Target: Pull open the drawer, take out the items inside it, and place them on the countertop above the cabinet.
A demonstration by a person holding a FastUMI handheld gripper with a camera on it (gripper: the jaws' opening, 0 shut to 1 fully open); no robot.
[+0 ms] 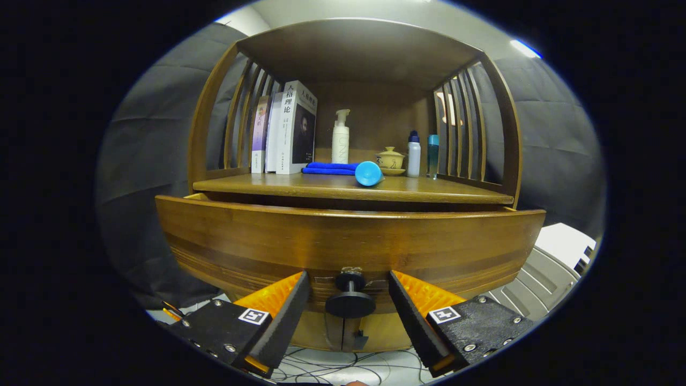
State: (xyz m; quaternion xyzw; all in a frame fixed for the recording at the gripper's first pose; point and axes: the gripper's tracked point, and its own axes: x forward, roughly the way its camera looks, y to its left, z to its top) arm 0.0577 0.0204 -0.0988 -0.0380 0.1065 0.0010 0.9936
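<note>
A wooden cabinet's drawer front (348, 241) curves across just ahead of me, pulled out a little from under the countertop (343, 188). Its dark round knob (350, 300) stands between my fingers, untouched on both sides. My gripper (349, 289) is open around the knob. The drawer's inside is hidden behind its front. On the countertop lie a blue cylinder (368, 173) on its side and a folded blue cloth (329, 168).
At the back of the countertop stand books (292, 128), a white pump bottle (340, 138), a small lidded cup (390, 159) and two bottles (414, 154). Slatted wooden sides (461, 128) and a top board enclose the shelf. Cables (332, 367) lie on the floor below.
</note>
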